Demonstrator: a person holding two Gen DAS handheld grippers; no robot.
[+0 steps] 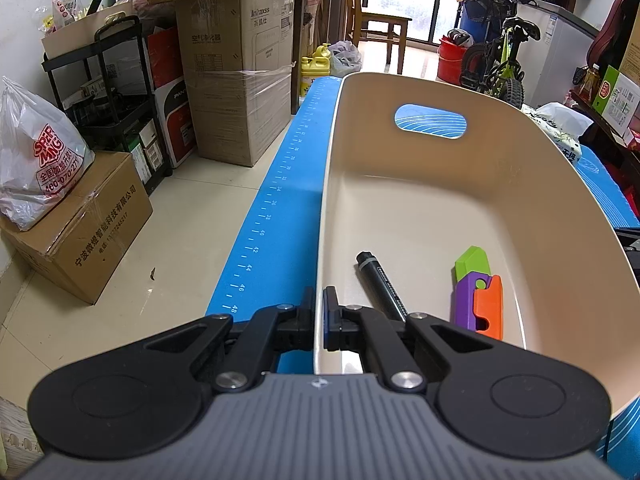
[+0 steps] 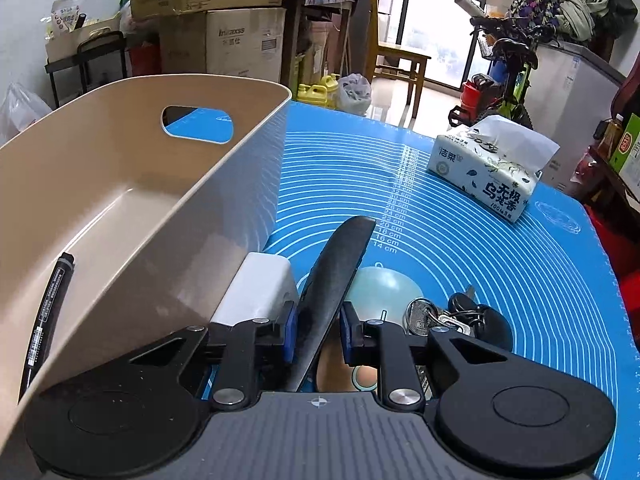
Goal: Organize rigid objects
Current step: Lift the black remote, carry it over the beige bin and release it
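My left gripper (image 1: 320, 305) is shut on the left wall of the beige basket (image 1: 520, 148), one finger outside and one inside. A black marker (image 1: 380, 285) and a purple, orange and green toy (image 1: 478, 294) lie in the basket. In the right wrist view my right gripper (image 2: 318, 322) is shut on a long flat black shoehorn-like piece (image 2: 340, 256) that points away over the blue mat (image 2: 500, 280). The basket (image 2: 132, 168) stands just left of it, with the marker (image 2: 48, 312) inside. I cannot tell whether the black piece still touches the mat.
A white charger block (image 2: 260, 286) lies by the basket's outer wall. A pale green round object (image 2: 386, 284) and a bunch of keys (image 2: 444, 316) sit close in front of the right gripper. A tissue pack (image 2: 490, 172) stands further back on the mat. Boxes and a bicycle fill the room behind.
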